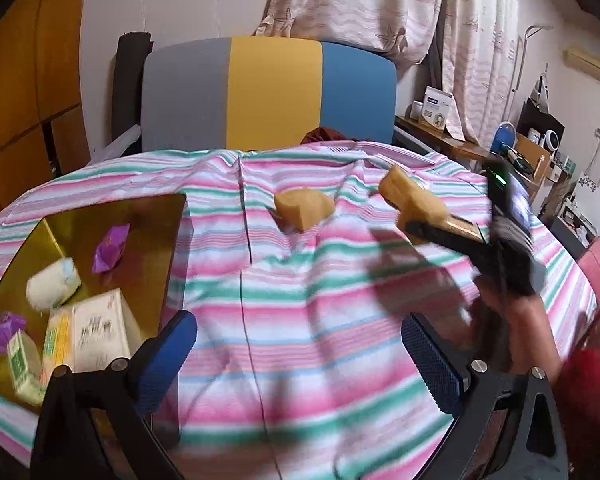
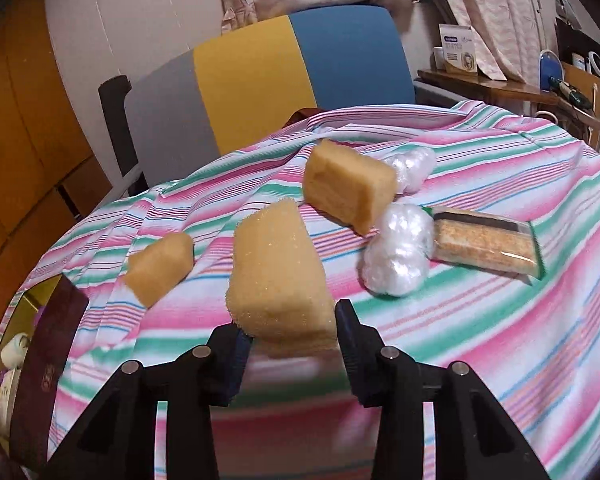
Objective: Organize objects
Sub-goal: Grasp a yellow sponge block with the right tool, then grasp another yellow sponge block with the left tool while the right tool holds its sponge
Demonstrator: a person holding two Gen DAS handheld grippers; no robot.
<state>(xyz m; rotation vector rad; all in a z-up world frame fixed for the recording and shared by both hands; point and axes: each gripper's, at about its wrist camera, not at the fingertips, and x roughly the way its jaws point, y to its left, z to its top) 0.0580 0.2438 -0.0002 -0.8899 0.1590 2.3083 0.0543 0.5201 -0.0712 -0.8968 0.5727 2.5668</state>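
My right gripper (image 2: 292,330) is shut on a yellow sponge (image 2: 278,272) and holds it above the striped cloth; in the left wrist view this gripper (image 1: 422,226) carries the sponge (image 1: 414,200) at the right. My left gripper (image 1: 300,356) is open and empty over the cloth. A second sponge (image 2: 160,268) lies to the left, also in the left wrist view (image 1: 304,210). A third sponge (image 2: 348,192) lies further back. Two clear plastic balls (image 2: 398,258) and a wrapped scouring pad (image 2: 488,242) lie to the right.
A gold-lined box (image 1: 148,248) at the left holds small cartons, a white wad and purple wrappers; its dark side shows in the right wrist view (image 2: 48,364). A grey, yellow and blue chair back (image 1: 268,92) stands behind the table. A cluttered shelf (image 1: 532,152) is at the right.
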